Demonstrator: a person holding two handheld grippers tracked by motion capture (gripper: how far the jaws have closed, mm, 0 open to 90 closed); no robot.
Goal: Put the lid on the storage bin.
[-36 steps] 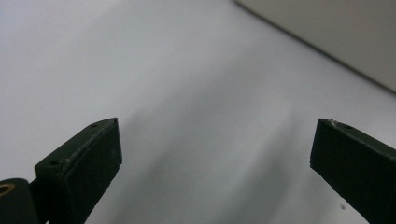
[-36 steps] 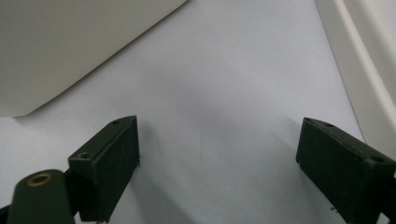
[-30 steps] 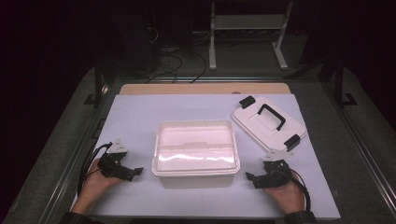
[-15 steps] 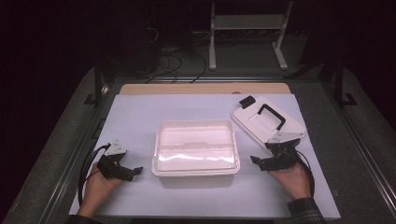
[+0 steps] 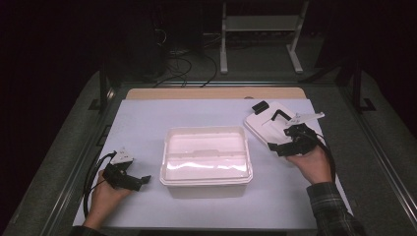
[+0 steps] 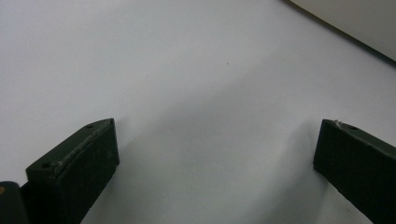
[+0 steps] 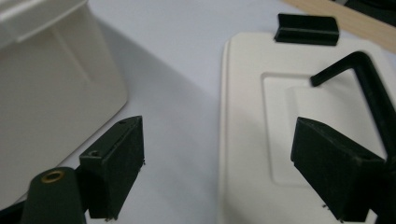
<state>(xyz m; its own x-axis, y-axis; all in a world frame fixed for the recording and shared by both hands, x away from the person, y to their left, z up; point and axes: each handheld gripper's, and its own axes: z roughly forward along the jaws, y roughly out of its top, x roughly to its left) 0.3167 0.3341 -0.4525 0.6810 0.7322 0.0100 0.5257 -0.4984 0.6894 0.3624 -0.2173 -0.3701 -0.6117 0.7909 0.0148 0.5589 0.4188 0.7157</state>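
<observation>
The lid [image 5: 275,125] lies flat on the table [image 5: 147,123], right of the open box [image 5: 206,160]; the right gripper [image 7: 217,165] hovers at its near edge, fingers [image 7: 119,158] spread wide across that edge; the left gripper [image 5: 140,181] rests open, well apart, left of the box.

You will find nothing to read here: the white plastic tub [image 5: 206,160] at frame centre and its white lid [image 5: 275,125], upper right, carry no lettering.

A cream-white box [image 5: 206,160] and lid [image 5: 275,129] with black handle [image 7: 359,79] lie on a pale lavender sheet [image 5: 147,123].
</observation>
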